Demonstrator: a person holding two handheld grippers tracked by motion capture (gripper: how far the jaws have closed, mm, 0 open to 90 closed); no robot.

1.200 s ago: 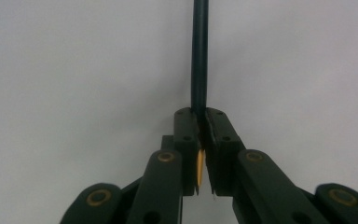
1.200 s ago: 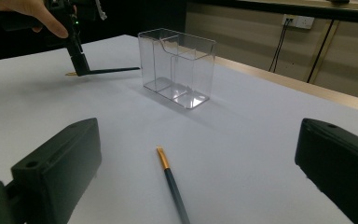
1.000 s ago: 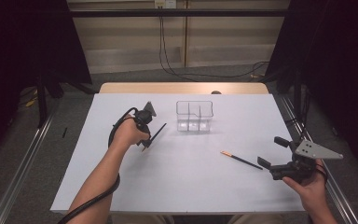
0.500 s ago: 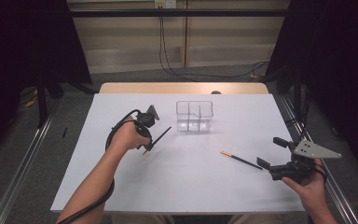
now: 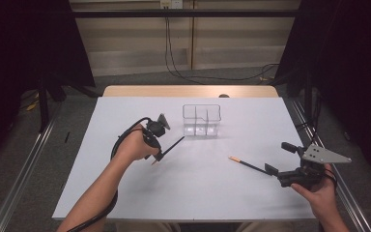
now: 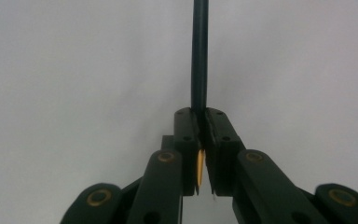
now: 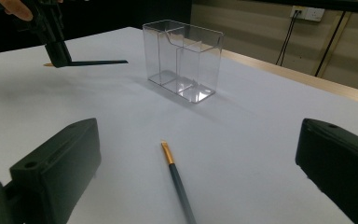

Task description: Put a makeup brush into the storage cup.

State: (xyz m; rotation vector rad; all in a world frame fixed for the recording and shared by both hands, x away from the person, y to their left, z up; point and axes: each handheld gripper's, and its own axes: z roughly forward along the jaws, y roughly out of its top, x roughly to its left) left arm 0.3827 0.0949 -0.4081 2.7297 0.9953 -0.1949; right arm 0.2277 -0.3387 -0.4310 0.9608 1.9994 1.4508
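The left gripper [image 5: 158, 155] is closed on a dark brush [image 5: 173, 146], its jaws clamped near the brush's golden end so that the long dark handle sticks out past the tips toward the clear box [image 5: 201, 120]. In the left gripper view the brush [image 6: 199, 56] runs straight up from between the pressed jaws over the white table [image 6: 74, 70], and its gold tip shows just behind the pads. From the high view the held brush hangs above the table [image 5: 125, 203], left of the box and near it, its free end pointing up and right toward the box's lower left corner without touching it. In the right gripper view the left gripper [image 7: 58, 58] appears at upper left with the brush [image 7: 98, 61] held about level, clear of the table, and apart from the box [image 7: 182, 58]. The box is a see-through organiser with inner dividers, standing upright near the table's far middle. The right gripper [image 5: 284, 159] stands with jaws wide apart and nothing between them, held low at the table's right edge. A second brush [image 5: 249, 165] lies flat on the table just in front of it, gold tip pointing toward the middle of the table; in the right gripper view this brush [image 7: 177, 182] lies between the two spread jaws, tip away from the camera, with the box well beyond it.
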